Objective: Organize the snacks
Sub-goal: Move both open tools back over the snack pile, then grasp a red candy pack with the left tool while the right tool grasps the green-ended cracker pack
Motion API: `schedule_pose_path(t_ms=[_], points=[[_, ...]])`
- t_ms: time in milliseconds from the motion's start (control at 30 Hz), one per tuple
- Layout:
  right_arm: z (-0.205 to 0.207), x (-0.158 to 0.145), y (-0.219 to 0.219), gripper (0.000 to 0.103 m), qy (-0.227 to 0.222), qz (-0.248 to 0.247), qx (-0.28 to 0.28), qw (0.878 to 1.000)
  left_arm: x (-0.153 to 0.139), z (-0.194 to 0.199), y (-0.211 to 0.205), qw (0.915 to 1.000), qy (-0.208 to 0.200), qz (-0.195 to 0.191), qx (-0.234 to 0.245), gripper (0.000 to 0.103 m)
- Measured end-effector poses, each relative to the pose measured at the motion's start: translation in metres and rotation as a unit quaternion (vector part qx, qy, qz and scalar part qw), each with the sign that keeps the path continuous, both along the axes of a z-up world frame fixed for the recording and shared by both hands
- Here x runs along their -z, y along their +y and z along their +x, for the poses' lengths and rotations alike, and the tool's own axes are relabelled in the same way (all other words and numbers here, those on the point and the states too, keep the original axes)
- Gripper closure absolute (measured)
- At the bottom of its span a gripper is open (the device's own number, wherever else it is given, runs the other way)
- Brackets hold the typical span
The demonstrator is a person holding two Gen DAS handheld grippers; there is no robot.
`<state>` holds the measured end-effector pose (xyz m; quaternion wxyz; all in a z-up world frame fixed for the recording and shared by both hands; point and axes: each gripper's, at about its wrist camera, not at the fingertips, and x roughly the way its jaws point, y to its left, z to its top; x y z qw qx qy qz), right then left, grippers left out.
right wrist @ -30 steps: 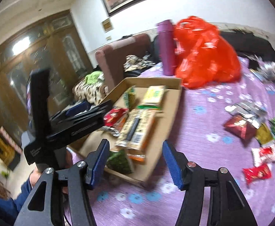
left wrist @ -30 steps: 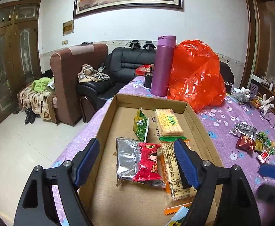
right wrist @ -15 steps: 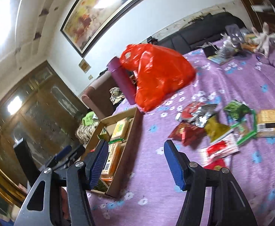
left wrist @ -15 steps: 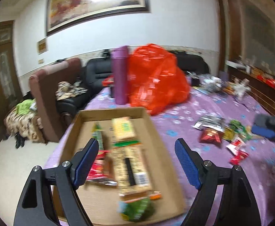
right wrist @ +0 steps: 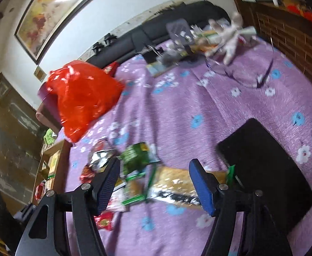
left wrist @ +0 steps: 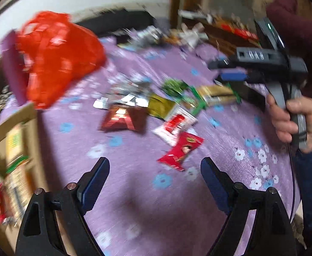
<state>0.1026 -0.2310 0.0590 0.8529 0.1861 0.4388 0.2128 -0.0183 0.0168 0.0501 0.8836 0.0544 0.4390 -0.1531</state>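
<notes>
Loose snack packets lie on the purple flowered tablecloth [left wrist: 134, 202]: a red packet [left wrist: 180, 150], a red-and-white packet [left wrist: 175, 124], a dark red foil packet [left wrist: 121, 118], a green packet [right wrist: 134, 155] and a long golden biscuit pack [right wrist: 173, 183]. The cardboard box [left wrist: 31, 128] holding snacks is at the left edge. My left gripper [left wrist: 154, 177] is open and empty, just short of the red packet. My right gripper [right wrist: 153, 181] is open above the golden biscuit pack; it also shows in the left wrist view [left wrist: 232, 74].
A red plastic bag [left wrist: 55, 61] and a purple bottle [left wrist: 12, 72] stand beyond the box. A black flat device [right wrist: 267, 170] lies right of the biscuit pack. Glasses [right wrist: 241, 74], a plush toy [right wrist: 230, 36] and clutter lie at the far end.
Both grippers have swung right, away from the box and over to the loose packets. The right gripper has come down close over the golden biscuit pack. Both stay open.
</notes>
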Motion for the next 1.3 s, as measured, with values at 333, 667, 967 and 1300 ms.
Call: schedule_pose_path(t_ms=[333,667,967,1300], points=[[0.011,0.026,0.003,0.025,0.011,-0.050,-0.026,0.998,0.031,0.033,-0.031,0.9983,0.027,0.014,0.050,0.017],[-0.034,0.029,0.061,0.023,-0.013,-0.154,-0.177,0.972,0.037,0.032,-0.039,0.9968,0.019,0.032,0.070,0.052],[-0.033,0.025,0.051,0.053,-0.040,-0.193,-0.137,0.971,0.035,0.028,-0.037,0.9974,0.013,0.027,0.066,0.085],[-0.027,0.002,0.022,0.053,-0.062,-0.077,-0.062,0.993,0.013,0.029,-0.011,0.9977,-0.005,-0.058,0.035,0.086]])
